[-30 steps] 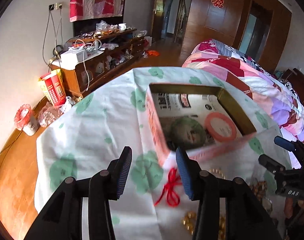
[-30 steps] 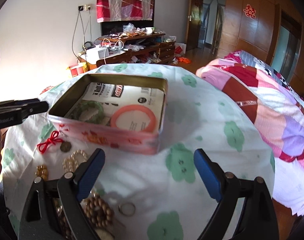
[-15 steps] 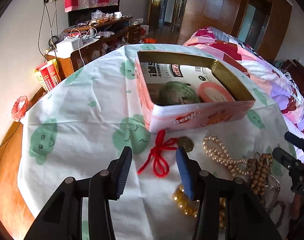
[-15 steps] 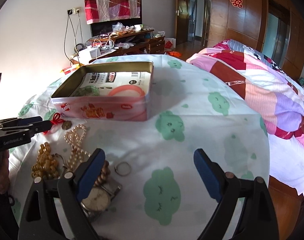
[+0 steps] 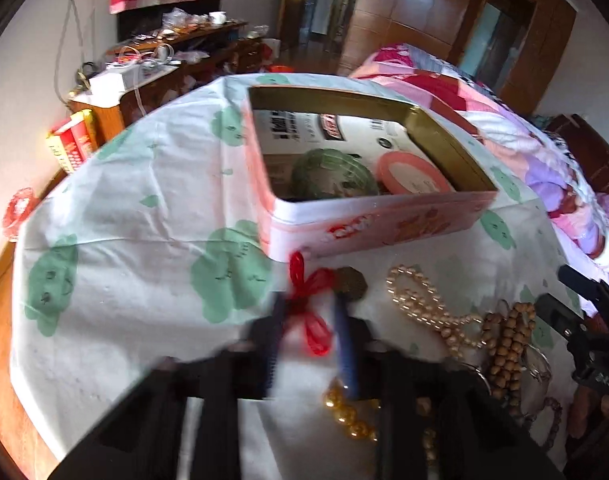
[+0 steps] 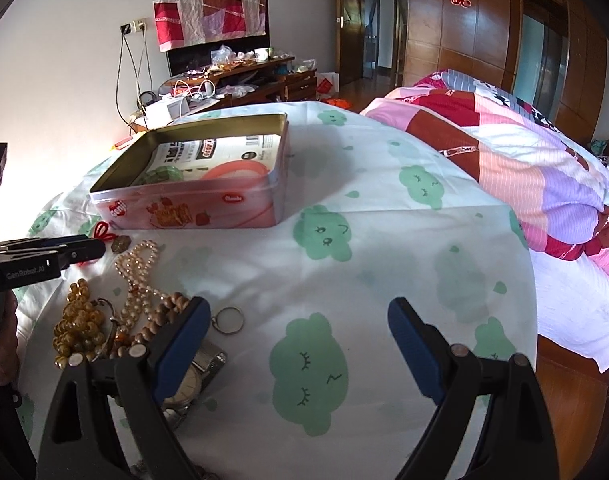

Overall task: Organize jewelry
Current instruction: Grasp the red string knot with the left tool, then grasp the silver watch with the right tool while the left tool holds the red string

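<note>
Red knotted cord [image 5: 307, 304], tied to a dull bronze coin charm [image 5: 351, 283], was seen lying on the cloud-printed tablecloth [image 6: 384, 248] just near of the pink tin box [image 5: 368, 224]. The left gripper [image 5: 309, 322] was lowered over it, its blue-padded fingers set on either side of the knot with a narrow gap between them; through the motion blur it could not be told whether the cord was pinched. The right gripper [image 6: 296, 336] was held wide apart over bare cloth, nothing between its fingers. Inside the gold-lined tin a green bangle [image 5: 334, 178] and a coral-pink bangle [image 5: 414, 174] were laid on printed paper. To the right of the cord, a looped string of pearls [image 5: 420, 304], wooden beads [image 5: 508, 340] and amber-yellow beads [image 6: 78, 326] were heaped close together, with a thin metal ring [image 6: 228, 320] and a wristwatch [image 6: 188, 384] partly hidden behind the right gripper's left finger. A patchwork quilt [image 6: 524, 152] was spread on the bed at the far right.
</note>
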{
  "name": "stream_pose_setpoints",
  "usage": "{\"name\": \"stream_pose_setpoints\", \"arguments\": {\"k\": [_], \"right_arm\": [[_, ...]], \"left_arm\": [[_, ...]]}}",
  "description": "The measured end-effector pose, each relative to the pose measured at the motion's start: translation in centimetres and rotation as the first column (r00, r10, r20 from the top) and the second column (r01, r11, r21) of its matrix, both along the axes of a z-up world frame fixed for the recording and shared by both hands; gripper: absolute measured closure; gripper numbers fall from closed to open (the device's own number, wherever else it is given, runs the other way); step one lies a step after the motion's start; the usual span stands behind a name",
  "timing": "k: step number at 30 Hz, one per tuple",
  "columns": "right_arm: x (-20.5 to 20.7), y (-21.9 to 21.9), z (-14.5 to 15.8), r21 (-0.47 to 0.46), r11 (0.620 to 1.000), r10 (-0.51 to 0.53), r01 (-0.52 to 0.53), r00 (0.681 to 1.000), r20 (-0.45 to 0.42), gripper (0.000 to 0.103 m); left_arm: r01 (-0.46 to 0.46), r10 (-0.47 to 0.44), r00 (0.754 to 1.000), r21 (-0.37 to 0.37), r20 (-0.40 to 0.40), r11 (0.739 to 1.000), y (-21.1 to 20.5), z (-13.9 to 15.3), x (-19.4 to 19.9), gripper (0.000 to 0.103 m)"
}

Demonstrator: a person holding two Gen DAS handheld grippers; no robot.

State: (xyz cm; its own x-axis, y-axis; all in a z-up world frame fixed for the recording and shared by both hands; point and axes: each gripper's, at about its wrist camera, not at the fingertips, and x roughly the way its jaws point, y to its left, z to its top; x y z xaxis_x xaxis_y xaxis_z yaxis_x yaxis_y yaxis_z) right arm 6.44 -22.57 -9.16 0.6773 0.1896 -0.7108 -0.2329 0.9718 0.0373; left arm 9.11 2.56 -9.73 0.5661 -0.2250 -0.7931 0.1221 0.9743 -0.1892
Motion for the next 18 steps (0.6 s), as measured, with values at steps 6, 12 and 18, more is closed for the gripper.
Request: {"name": "stream_pose_setpoints", "arguments": {"k": [6,12,18], "right_arm": [[0.1,-0.6,-0.1,0.032,0.999,-0.019,0.019,1.000,0.002,0.011],[-0.5,-1.0,0.4,0.020,0.999,-0.038,0.038,0.999,0.020,0.011],[-1.8,-0.7,1.5,0.025,0.999,-0.025,0.024,0.999,0.033,0.015]], "left_arm": [[0.022,-0.023,0.999,0.016,0.049,1.000,-0.3,1.1,-1.8,0.099],[0.016,-0.015,0.997,-0.009,0.077,1.000,0.2,2.8,-3.5,0.099],[0.040,-0.044,0.989,0.033,0.141,0.999,-1.2,4.6,-4.8,0.099]]}}
